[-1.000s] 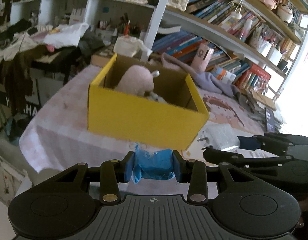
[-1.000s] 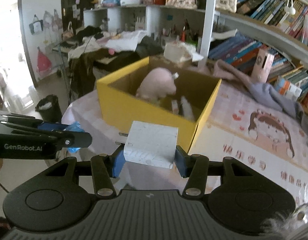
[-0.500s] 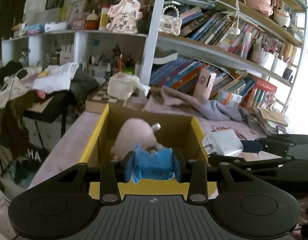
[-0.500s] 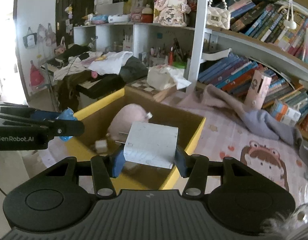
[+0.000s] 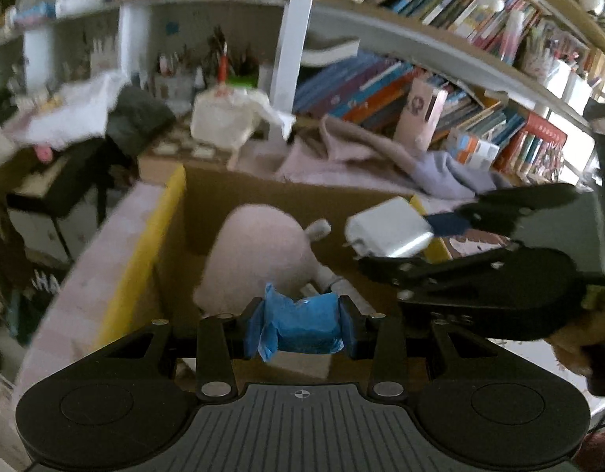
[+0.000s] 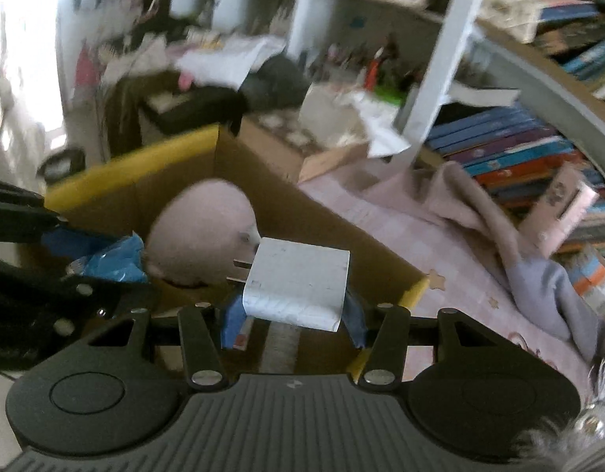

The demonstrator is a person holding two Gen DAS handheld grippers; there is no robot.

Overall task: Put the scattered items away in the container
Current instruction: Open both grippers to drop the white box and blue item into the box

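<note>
The yellow cardboard box stands open on the table with a pink plush toy inside. My left gripper is shut on a crumpled blue wrapper and hangs over the box's near side. My right gripper is shut on a white plug-in charger, its prongs pointing left, above the box's right part. Small items lie on the box floor, blurred.
A pink patterned cloth covers the table. A grey-pink garment lies to the right of the box. Bookshelves rise behind it, and a cluttered dark desk stands off to the left.
Both grippers have moved forward from in front of the box to above its open top, each keeping its item. The views are now blurred by the motion.
</note>
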